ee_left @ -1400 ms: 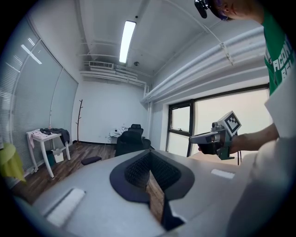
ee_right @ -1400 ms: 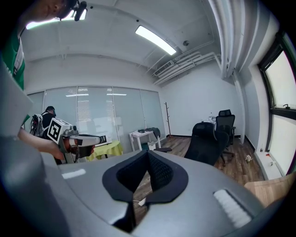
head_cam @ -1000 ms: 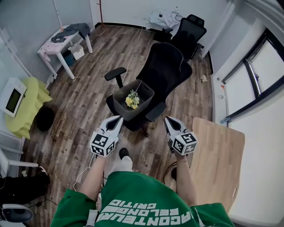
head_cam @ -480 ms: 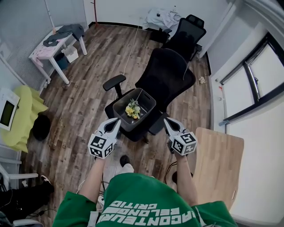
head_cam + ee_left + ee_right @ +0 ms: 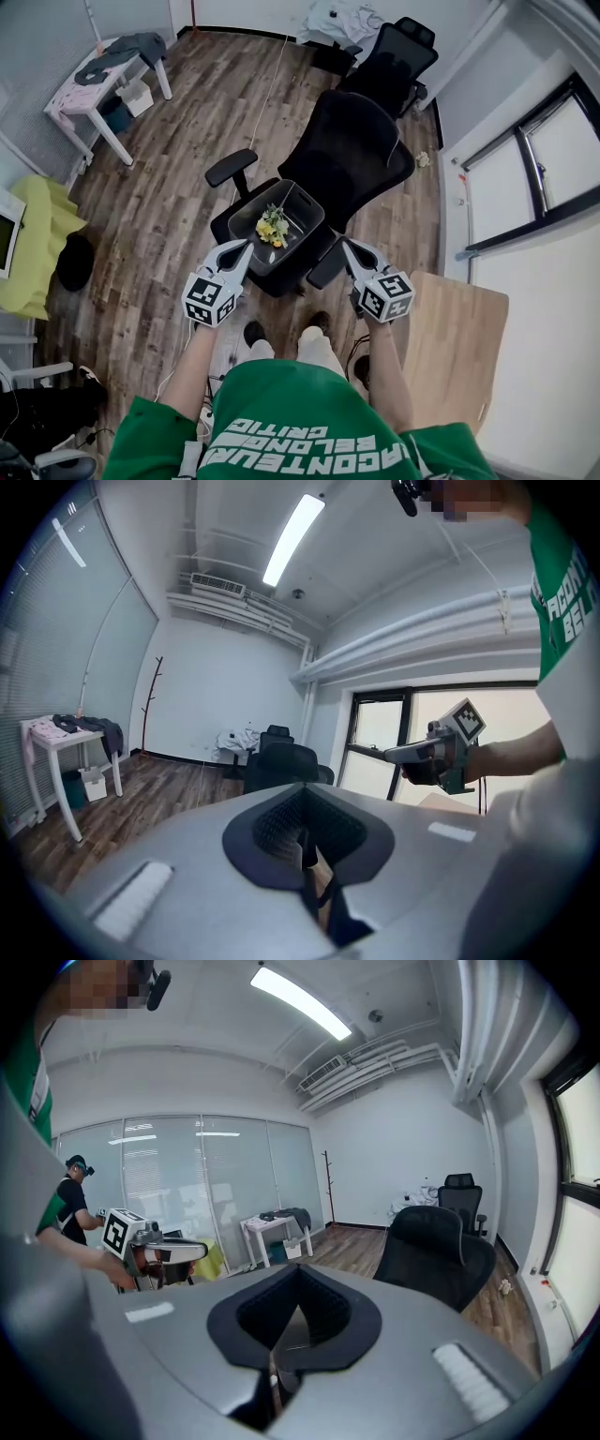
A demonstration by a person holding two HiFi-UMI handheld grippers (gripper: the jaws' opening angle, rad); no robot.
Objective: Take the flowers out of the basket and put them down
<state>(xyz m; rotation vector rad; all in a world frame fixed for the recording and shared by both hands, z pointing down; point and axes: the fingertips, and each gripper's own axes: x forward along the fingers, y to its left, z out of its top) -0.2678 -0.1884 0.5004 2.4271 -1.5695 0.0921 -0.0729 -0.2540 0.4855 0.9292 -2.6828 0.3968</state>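
Between your two tools in the head view, just ahead of both tips, the grey basket (image 5: 310, 208) sits on the seat of a black office chair (image 5: 361, 150), with the yellow flowers (image 5: 272, 227) lying inside it. Your left hand-held gripper (image 5: 234, 253) points at the basket's near left side, and your right hand-held gripper (image 5: 349, 251) is close beside its near right corner. Whether either tip touches the basket cannot be made out. Looking along your left hand-held gripper in its own view, the jaws meet at the tips with nothing between them, and the other tool shows off to its right. Along your right hand-held gripper, the jaws are likewise pressed together and empty, with the chair ahead to its right and your left tool off to its left.
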